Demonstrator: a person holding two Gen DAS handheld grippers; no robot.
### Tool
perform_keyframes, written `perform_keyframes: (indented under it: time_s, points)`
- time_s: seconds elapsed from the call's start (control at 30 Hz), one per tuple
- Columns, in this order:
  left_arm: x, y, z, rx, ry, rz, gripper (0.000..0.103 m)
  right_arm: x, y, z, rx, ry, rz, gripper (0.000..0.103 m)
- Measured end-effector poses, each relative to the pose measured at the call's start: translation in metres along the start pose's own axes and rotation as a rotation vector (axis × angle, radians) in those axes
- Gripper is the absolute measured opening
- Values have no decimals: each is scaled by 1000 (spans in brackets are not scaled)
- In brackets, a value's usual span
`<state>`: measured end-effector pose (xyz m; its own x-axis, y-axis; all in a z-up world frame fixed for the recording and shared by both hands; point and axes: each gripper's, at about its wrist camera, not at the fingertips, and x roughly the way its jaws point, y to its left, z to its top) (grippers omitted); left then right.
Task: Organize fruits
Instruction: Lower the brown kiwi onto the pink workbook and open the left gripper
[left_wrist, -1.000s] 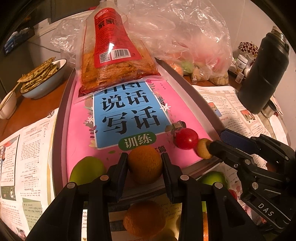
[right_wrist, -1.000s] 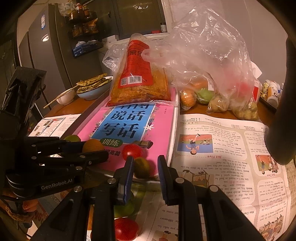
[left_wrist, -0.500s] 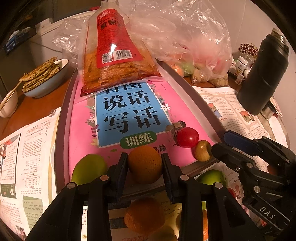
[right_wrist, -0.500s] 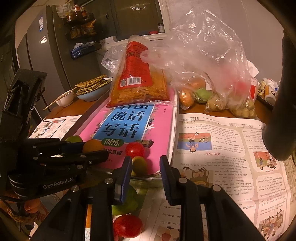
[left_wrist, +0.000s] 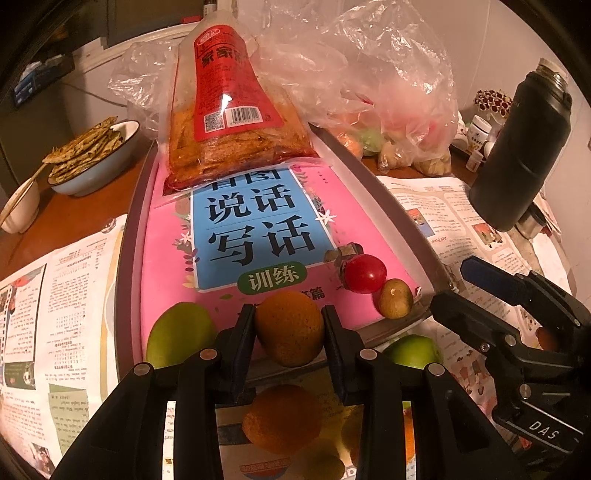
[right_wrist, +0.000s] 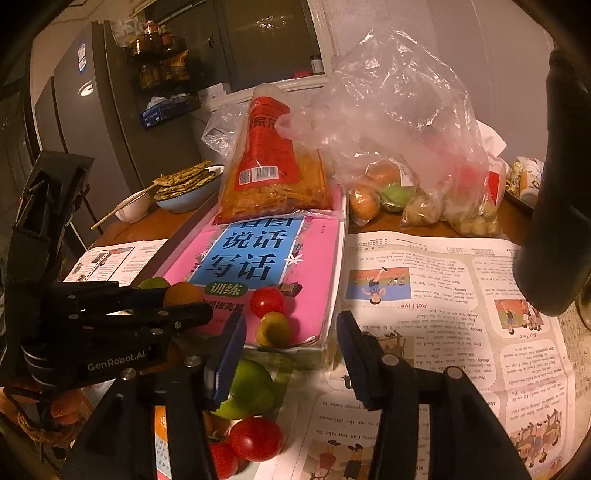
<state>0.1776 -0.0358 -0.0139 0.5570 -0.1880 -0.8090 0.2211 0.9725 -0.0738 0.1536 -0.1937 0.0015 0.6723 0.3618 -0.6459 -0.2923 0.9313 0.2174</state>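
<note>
Left claw (left_wrist: 289, 328) clamped on orange (left_wrist: 290, 326), right claw (right_wrist: 291, 347) just opening, empty, small fruit (right_wrist: 273, 328) ahead.

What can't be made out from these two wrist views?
- Contents of the crumpled clear plastic bag: right wrist view, film blurs the produce inside.
- Fruit pile below the grey tray: left wrist view, left gripper, shut on the round orange fruit, hides it.
- Tall black flask: right wrist view, cut off by the edge.
</note>
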Motion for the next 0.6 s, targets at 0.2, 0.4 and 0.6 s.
perform_keyframes:
  time_s: [0.2, 0.4, 0.6]
  points:
    - [0, -1, -1, 5, -1, -1, 37, -4, -6, -1, 16, -4, 3, 51]
    - [0, -1, -1, 2, 0, -5, 37, -6, -8, -1, 27, -5, -2, 56]
    - [-2, 1, 0, -6, -13, -10, 49, -7, -7, -2, 25, -3, -11, 57]
